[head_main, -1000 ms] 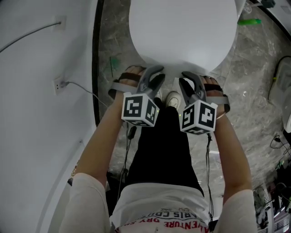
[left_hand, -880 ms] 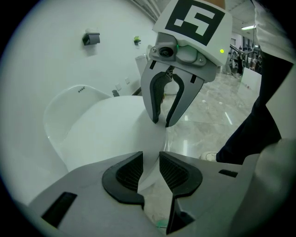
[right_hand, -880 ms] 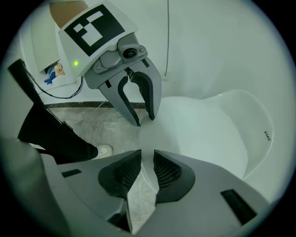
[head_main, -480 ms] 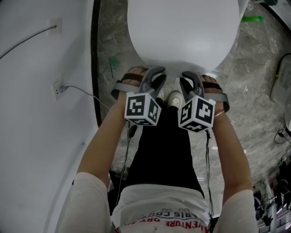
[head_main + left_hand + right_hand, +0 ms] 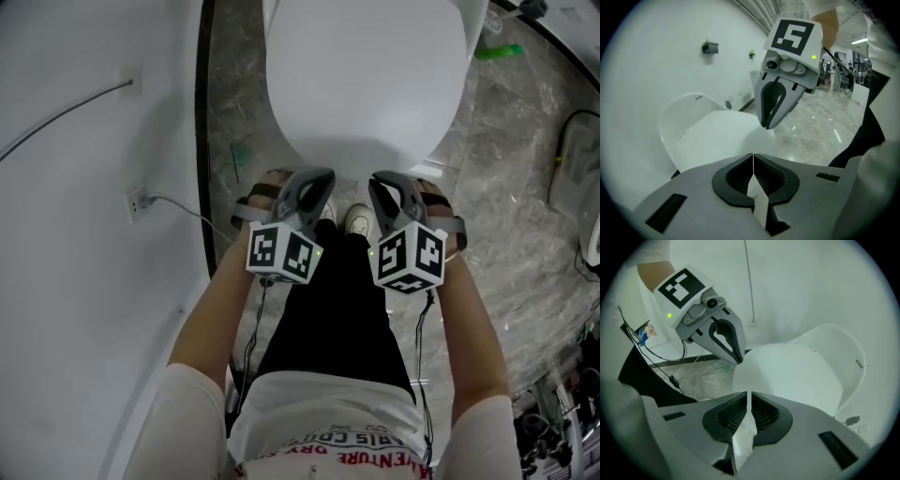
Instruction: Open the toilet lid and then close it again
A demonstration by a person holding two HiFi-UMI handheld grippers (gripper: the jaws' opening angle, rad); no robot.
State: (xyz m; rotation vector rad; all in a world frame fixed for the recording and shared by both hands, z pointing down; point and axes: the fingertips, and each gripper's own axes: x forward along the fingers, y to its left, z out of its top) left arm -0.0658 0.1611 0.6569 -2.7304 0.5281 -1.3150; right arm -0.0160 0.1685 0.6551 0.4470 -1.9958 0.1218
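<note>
The white toilet lid [image 5: 366, 75] lies down flat over the bowl, filling the top of the head view. My left gripper [image 5: 319, 178] and right gripper [image 5: 380, 180] hang side by side just short of its front rim, touching nothing. In the left gripper view my own jaws [image 5: 753, 155] are closing, tips together with nothing between them, and the lid [image 5: 712, 136] lies beyond. The right gripper [image 5: 766, 125] shows there tapering to a closed point. In the right gripper view its jaws [image 5: 749, 393] stand together and empty, with the lid [image 5: 787, 376] ahead and the left gripper [image 5: 739, 361] at the left.
A white wall with a socket and cable [image 5: 139, 202] runs along the left. The person's shoes [image 5: 358, 217] stand on the marble floor [image 5: 525, 169] under the grippers. A green object [image 5: 497, 52] lies at the upper right, and cables trail at the far right.
Both grippers have drawn back from the lid's front rim toward the person and risen a little. The lid has stayed down.
</note>
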